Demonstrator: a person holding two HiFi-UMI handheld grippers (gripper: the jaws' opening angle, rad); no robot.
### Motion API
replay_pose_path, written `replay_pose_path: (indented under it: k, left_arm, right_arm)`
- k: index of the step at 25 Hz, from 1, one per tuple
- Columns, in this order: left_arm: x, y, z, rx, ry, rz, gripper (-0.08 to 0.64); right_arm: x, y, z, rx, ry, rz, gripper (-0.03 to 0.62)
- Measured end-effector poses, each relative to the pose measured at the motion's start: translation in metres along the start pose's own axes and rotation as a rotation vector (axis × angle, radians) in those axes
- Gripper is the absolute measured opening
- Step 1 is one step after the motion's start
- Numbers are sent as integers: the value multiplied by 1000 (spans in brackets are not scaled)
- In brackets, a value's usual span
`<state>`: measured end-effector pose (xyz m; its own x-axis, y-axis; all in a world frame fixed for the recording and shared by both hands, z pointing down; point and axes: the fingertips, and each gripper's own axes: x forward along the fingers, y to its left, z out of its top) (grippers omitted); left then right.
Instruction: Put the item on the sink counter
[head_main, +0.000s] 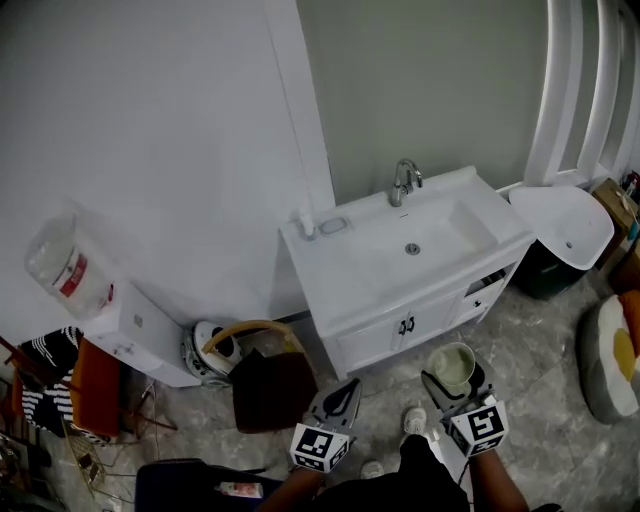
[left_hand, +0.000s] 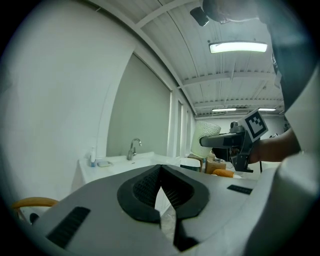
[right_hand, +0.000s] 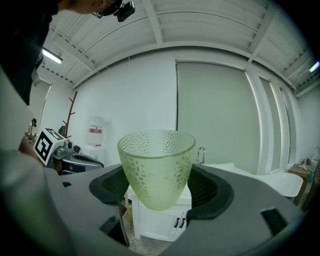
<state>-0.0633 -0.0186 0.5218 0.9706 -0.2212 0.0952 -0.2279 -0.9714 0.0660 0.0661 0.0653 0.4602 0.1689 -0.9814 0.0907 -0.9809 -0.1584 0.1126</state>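
A pale green dimpled glass cup (right_hand: 157, 167) stands upright between the black pads of my right gripper (right_hand: 159, 187), which is shut on it. From above, the cup (head_main: 452, 367) and the right gripper (head_main: 455, 382) hang over the floor in front of the white sink cabinet (head_main: 400, 325). The sink counter (head_main: 370, 250) with its chrome tap (head_main: 403, 182) lies beyond. My left gripper (head_main: 338, 402) is beside it on the left, shut, with nothing between its pads (left_hand: 161, 190). The left gripper view shows the cup (left_hand: 206, 135) off to the right.
A soap dish (head_main: 333, 226) and a small bottle (head_main: 305, 222) sit on the counter's left end. Left of the cabinet are a basket with a dark bag (head_main: 268, 380) and a white water dispenser (head_main: 140, 330). A white bathtub edge (head_main: 565, 220) lies right.
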Motion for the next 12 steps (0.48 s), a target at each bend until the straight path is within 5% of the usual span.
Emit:
replay_pose_path:
  k: [12]
  left_arm:
    - [59, 69, 14, 0, 11, 153, 12]
  right_arm:
    - [106, -46, 6, 0, -19, 130, 371]
